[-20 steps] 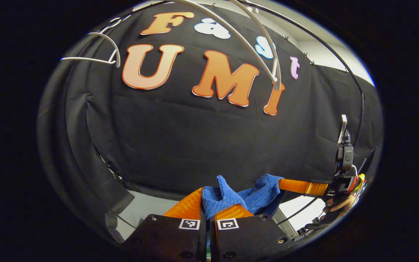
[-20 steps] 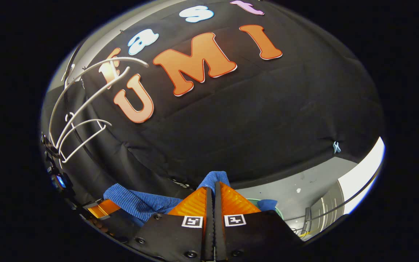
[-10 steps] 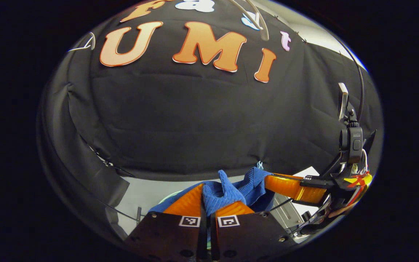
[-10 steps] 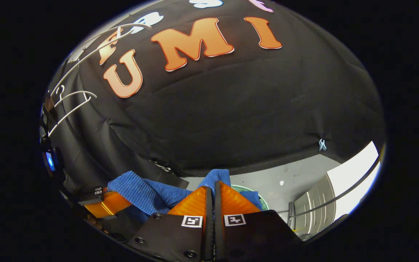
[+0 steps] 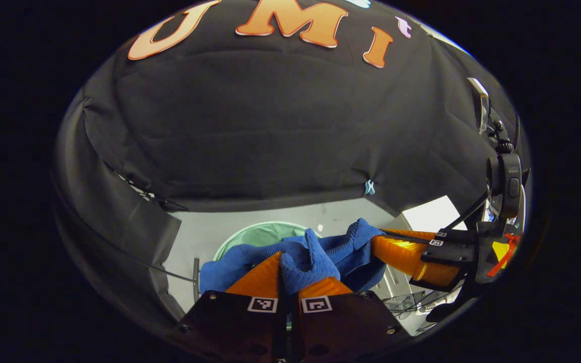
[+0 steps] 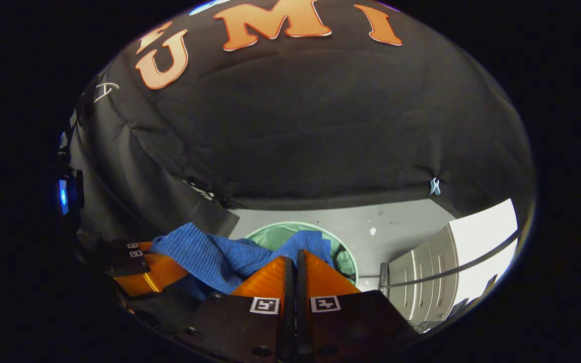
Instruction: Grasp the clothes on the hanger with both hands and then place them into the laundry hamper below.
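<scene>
**Blue ribbed knit garment carried by 2 grippers above the hamper**

The blue ribbed knit garment point(image 5: 321, 252) hangs between the 2 grippers, above and just near of the round pale-green mesh laundry hamper point(image 5: 250, 234), which stands on the grey floor point(image 5: 199, 237) in front of the black cloth wall.

Left gripper point(image 5: 289, 264): its fingers are closed down to a narrow gap, with a bunched fold of the knit pinched between them and standing up past the tips. Right gripper point(image 6: 296, 259): its fingers are pressed almost together on another fold, and cloth spills out to both sides. In the left gripper view the right gripper point(image 5: 386, 242) enters from the right, its tips buried in the cloth.

Handling, as a judgement: the garment looks soft, limp and light. It sags and creases between the holds and offers no stiff edge. The ribbed weave should give good grip, so a thick gathered fold is the safest place to hold it.

Orientation: the long axis runs left to right, from one gripper to the other, roughly level. Loose parts trail downward toward the hamper point(image 6: 300, 237).
</scene>
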Demonstrator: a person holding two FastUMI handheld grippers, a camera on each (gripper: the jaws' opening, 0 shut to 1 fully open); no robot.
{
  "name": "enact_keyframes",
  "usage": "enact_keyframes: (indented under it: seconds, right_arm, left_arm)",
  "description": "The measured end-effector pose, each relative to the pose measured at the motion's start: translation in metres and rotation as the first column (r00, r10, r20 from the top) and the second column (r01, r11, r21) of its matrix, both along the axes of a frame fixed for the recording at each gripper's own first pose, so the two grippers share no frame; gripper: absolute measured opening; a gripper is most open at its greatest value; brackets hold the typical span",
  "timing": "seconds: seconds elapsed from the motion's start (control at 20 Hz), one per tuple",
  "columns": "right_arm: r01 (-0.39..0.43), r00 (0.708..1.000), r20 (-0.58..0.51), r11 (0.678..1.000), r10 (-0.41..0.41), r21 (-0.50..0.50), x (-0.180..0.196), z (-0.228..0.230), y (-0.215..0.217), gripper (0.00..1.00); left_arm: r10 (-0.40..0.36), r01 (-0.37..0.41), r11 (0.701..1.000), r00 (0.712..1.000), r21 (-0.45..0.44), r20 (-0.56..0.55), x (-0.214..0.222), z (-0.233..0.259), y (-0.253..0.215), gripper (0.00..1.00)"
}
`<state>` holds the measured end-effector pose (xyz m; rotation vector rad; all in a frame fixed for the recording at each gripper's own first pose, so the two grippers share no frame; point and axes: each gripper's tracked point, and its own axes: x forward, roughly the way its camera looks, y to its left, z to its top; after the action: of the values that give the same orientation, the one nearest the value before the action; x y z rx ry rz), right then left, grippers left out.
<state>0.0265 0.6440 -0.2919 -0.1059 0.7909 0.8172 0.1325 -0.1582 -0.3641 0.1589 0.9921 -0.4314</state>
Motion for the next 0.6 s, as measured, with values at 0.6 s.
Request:
enact_keyframes:
  seconds: [0.6]
  right_arm:
    - [-0.039,0.997,-0.073,0.995,0.032,-0.093,-0.010,-0.051,0.007,0.09]
  left_arm:
    - [0.107,-0.064,0.983,0.961,0.169,-0.253,-0.039,-0.018,0.017,0.10]
